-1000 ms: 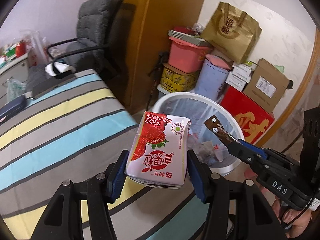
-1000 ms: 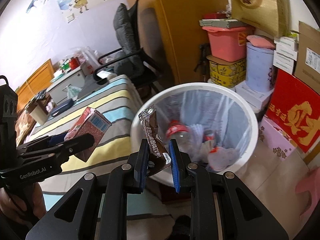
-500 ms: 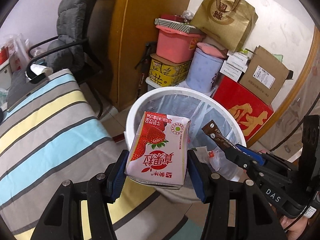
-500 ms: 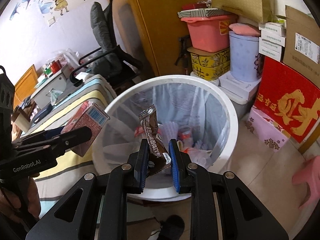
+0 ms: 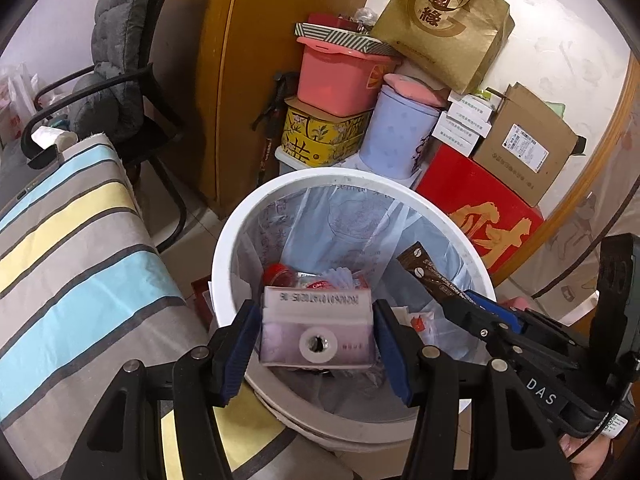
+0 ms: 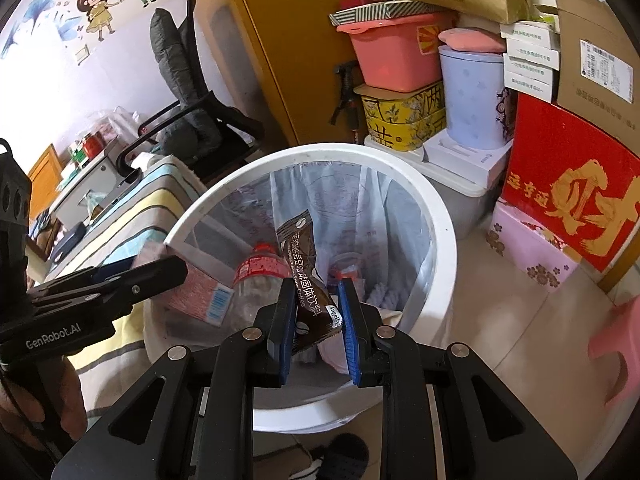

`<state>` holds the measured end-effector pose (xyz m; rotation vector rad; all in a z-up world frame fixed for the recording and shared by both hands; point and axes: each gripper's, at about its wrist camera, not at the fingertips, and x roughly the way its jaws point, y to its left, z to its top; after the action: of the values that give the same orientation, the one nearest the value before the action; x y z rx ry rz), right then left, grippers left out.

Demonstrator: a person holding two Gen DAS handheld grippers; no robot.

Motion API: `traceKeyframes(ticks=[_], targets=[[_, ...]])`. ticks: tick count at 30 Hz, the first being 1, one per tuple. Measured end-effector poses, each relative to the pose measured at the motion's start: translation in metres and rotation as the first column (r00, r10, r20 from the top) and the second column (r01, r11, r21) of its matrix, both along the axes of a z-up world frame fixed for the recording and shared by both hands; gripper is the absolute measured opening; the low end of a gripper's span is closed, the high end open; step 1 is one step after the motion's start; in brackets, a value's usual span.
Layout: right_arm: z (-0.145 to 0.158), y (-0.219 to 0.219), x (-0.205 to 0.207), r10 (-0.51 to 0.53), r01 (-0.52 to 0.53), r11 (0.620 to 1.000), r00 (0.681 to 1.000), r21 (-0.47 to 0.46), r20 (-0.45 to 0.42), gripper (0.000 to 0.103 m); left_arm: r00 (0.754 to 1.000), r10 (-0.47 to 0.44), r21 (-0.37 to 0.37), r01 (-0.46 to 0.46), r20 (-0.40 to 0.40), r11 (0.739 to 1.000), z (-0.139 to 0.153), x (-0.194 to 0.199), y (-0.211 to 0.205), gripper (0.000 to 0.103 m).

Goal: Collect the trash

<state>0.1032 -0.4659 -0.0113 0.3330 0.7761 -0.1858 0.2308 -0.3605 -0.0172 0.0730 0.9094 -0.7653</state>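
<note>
Both grippers have swung from beside the striped bedcover (image 5: pixel 72 264) to above the round white plastic bin (image 5: pixel 240 236). Over its blue liner, the left gripper (image 5: pixel 318 344) has tipped its pink-and-white strawberry milk carton (image 5: pixel 316 332) forward, straw hole showing, blue pads clamped on both sides. The right gripper (image 6: pixel 316 312) pinches a brown coffee sachet (image 6: pixel 306 276). Only the right wrist view shows a crushed clear bottle (image 6: pixel 256 280) inside.

The pink carton (image 5: pixel 318 330) sits between the left tongs' (image 5: pixel 316 344) pads over the open bin (image 5: pixel 240 232), its top with the round foil straw hole facing the camera. The brown coffee sachet (image 6: pixel 306 280) stands tilted between the right tongs' (image 6: pixel 316 326) pads, also above the white, bag-lined bin, where a red-capped bottle (image 6: pixel 258 276) and wrappers lie.
</note>
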Motion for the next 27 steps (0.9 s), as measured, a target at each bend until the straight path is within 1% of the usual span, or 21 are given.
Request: traceKeyframes(ticks=[2,6,7,12,17,23,27], targets=[[0.001,0.001,0.0,-0.005,0.005,1.0,1.0,-0.007,0.009,0.026,1.0,0.005,-0.004,-0.005,0.004,1.0,0.001,0.0,0.003,0.057],[0.006,0.004,-0.001,-0.004,0.004,1.0,1.0,-0.011,0.025,0.042,0.999,0.022,-0.014,-0.022,0.024,1.0,0.009,-0.003,0.011,0.059],[0.008,0.005,-0.002,-0.004,0.005,1.0,1.0,-0.012,0.028,0.044,0.999,0.027,-0.015,-0.027,0.03,1.0,0.011,-0.004,0.014,0.059],[0.014,0.01,-0.007,-0.003,0.004,1.0,0.999,-0.02,0.038,0.044,0.998,0.05,-0.023,-0.049,0.043,0.999,0.019,-0.01,0.029,0.062],[0.019,0.022,-0.015,0.015,-0.014,1.0,0.999,-0.024,0.043,0.044,0.997,0.064,-0.027,-0.063,0.048,0.998,0.023,-0.024,0.047,0.063],[0.025,0.042,-0.025,0.057,-0.056,0.998,0.997,-0.025,0.048,0.044,0.994,0.092,-0.036,-0.09,0.059,0.995,0.03,-0.046,0.074,0.063],[0.033,0.057,-0.031,0.09,-0.088,0.996,0.994,-0.035,0.062,0.044,0.988,0.131,-0.045,-0.128,0.077,0.991,0.038,-0.064,0.098,0.063]])
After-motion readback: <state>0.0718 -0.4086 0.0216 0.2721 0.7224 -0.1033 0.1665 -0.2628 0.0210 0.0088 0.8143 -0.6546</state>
